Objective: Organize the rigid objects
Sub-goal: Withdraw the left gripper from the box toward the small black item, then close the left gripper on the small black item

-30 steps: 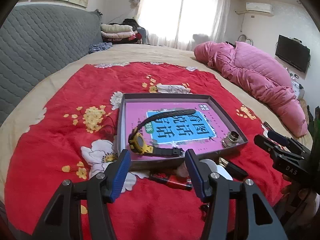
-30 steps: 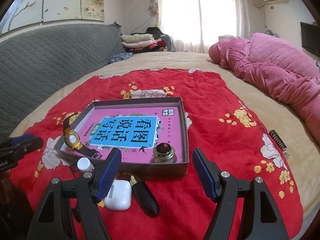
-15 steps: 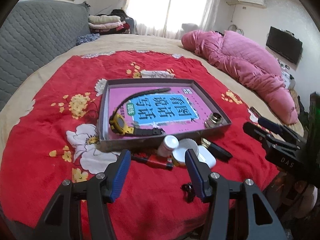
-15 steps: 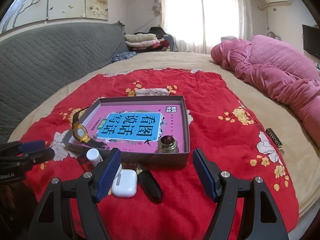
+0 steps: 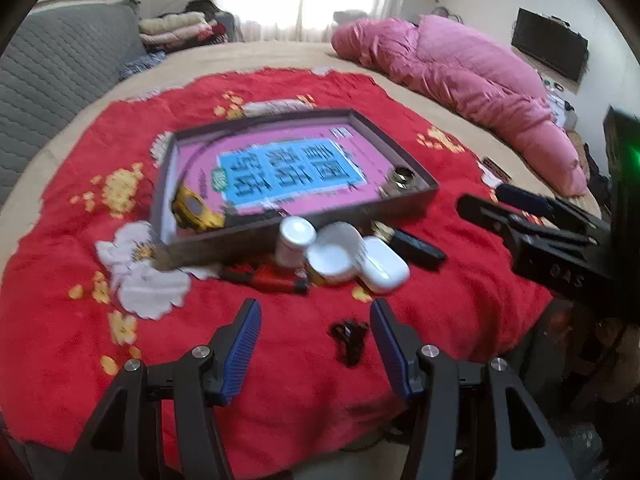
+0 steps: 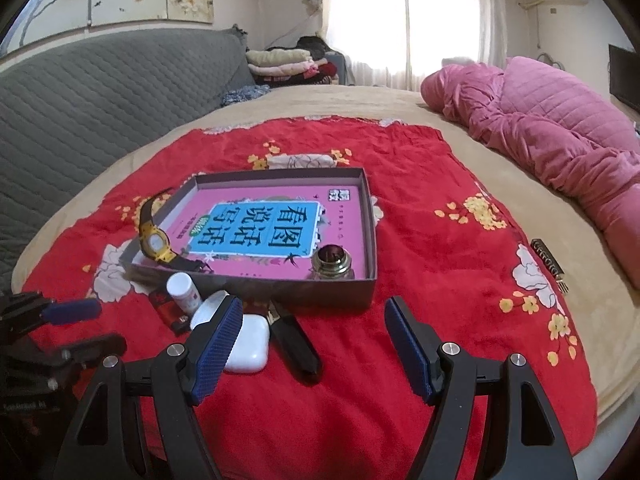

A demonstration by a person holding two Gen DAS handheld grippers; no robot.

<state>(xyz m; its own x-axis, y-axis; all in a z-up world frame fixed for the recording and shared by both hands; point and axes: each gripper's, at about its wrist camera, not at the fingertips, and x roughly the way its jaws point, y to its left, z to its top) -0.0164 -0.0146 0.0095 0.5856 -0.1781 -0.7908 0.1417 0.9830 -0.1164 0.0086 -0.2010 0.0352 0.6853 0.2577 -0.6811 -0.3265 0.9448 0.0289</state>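
We hold both grippers with jaws apart and empty: the left gripper (image 5: 316,338) above bare red blanket (image 6: 420,248) near its front edge, the right gripper (image 6: 314,346) before the shallow box (image 6: 370,216). The watch (image 6: 154,240) leans over the box's left wall; a brass jar (image 6: 332,266) sits in its near right corner. The white bottle (image 6: 182,290), earbud case (image 6: 248,340) and black tube (image 6: 296,342) crowd the box's front wall; open blanket lies to the right.

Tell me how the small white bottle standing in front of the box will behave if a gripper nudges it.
The white bottle stands upright, tall for its narrow base, on soft red blanket, so it would probably tip easily. Being round, it may then roll toward the white earbud case. It looks like light plastic.
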